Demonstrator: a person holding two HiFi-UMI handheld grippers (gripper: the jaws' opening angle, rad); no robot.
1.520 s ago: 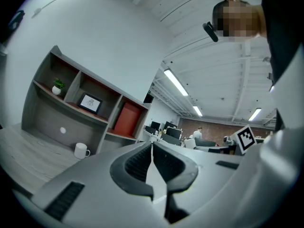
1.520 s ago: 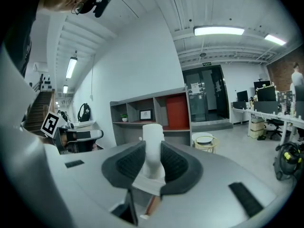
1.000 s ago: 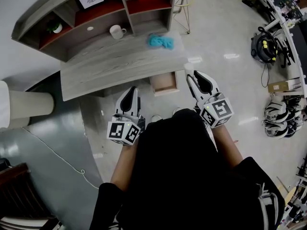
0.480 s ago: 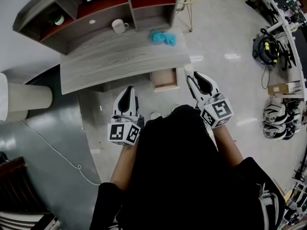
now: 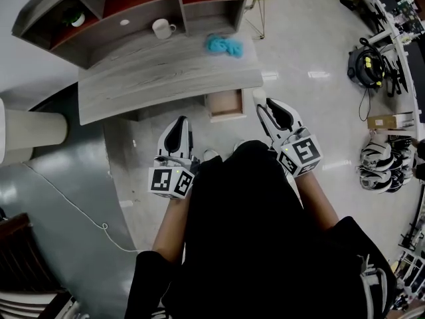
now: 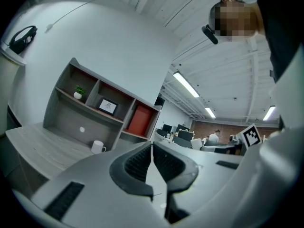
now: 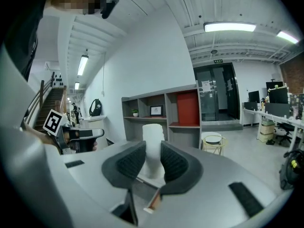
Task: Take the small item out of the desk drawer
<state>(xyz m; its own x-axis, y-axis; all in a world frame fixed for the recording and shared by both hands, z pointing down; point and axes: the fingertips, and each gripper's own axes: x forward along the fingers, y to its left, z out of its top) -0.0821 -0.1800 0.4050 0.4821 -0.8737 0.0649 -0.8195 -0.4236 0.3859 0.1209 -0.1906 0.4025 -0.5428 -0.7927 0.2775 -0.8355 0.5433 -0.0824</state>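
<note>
Now higher in frame than earlier: counter (image 5: pixel 159 78) with open drawer (image 5: pixel 224 105); right hand-held gripper (image 7: pixel 152 147) clamped on small white item (image 7: pixel 153 134); left hand-held gripper (image 6: pixel 152 151) jaws together, empty.

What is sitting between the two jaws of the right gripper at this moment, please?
A small white cylinder stands upright between them, and the right gripper is closed on its sides. The right gripper view shows this plainly.

- The surface (image 5: pixel 166 72) was finished in matt grey wood grain.
- The floor (image 5: pixel 312 52) was polished glossy.
- The fingers (image 7: pixel 129 163) were lined with ribbed black pads.
- The small item (image 7: pixel 153 137) was seen matt white.
</note>
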